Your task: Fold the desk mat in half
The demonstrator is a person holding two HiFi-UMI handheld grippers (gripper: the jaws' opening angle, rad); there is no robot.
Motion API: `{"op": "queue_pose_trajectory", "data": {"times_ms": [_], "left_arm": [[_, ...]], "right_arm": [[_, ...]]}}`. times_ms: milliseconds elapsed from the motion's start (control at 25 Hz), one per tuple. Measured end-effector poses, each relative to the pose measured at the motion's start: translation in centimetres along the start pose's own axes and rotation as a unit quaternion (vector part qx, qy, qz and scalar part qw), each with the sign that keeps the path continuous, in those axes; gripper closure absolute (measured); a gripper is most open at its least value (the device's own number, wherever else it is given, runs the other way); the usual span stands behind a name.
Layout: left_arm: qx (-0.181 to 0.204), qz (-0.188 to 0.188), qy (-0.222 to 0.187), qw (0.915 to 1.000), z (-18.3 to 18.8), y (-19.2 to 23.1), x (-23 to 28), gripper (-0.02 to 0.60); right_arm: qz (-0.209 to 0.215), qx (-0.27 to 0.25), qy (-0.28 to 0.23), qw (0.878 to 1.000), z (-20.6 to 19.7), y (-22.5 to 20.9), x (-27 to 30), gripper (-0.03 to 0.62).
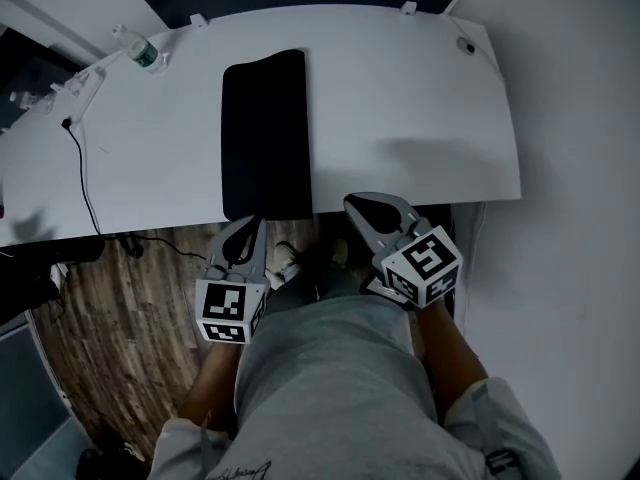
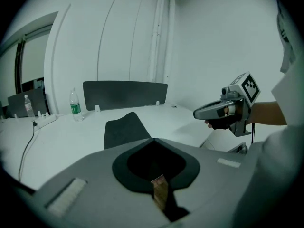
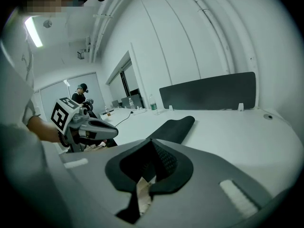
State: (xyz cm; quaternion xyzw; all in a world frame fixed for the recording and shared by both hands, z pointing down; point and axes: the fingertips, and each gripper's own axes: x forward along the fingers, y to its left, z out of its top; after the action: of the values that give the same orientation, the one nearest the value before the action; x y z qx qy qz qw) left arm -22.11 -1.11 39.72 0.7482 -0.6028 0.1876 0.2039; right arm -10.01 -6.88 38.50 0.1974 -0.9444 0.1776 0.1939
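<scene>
Left gripper [image 1: 247, 230], jaws clenched on nothing, hangs just below front edge of desk [image 1: 400, 98], right under near end of black mat [image 1: 265, 133]. Right gripper [image 1: 365, 208], likewise clenched and empty, sits off mat's near right corner. Mat lies narrow, long axis running straight away from person; whether already doubled, unclear.

Head view overhead, gripper views low; desk mat [image 1: 264, 133] shared

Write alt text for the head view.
A black desk mat lies on a white desk, its near end at the front edge. The left gripper and right gripper, both shut and empty, are held just off that edge. A water bottle stands far left.
</scene>
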Motion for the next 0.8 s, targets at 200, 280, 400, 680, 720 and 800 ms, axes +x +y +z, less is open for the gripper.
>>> {"op": "queue_pose_trajectory", "data": {"times_ms": [200, 280, 400, 680, 720, 800], "left_arm": [[-0.005, -0.011, -0.018, 0.9998, 2.0, -1.2, -1.2, 0.563], [-0.012, -0.016, -0.025, 0.9995, 2.5, -1.3, -1.4, 0.563], [0.001, -0.023, -0.028, 0.9994, 2.6, -1.8, -1.6, 0.563], [0.009, -0.02, -0.03, 0.9993, 2.6, -1.7, -2.5, 0.563], [0.013, -0.02, -0.03, 0.9993, 2.6, -1.7, -2.6, 0.563], [0.021, -0.017, -0.032, 0.9991, 2.6, -1.4, -2.7, 0.563]], "right_arm": [[0.001, -0.008, 0.003, 1.0, 0.9, 0.8, -0.9, 0.589], [0.003, -0.016, 0.002, 1.0, 1.4, 1.1, -1.1, 0.589], [0.004, -0.023, -0.005, 1.0, 2.1, 1.4, -1.4, 0.589], [0.005, -0.038, -0.017, 0.999, 3.3, 2.2, -1.8, 0.589], [0.005, -0.039, -0.016, 0.999, 3.4, 2.2, -1.9, 0.589], [0.003, -0.041, -0.015, 0.999, 3.5, 2.1, -1.9, 0.589]]}}
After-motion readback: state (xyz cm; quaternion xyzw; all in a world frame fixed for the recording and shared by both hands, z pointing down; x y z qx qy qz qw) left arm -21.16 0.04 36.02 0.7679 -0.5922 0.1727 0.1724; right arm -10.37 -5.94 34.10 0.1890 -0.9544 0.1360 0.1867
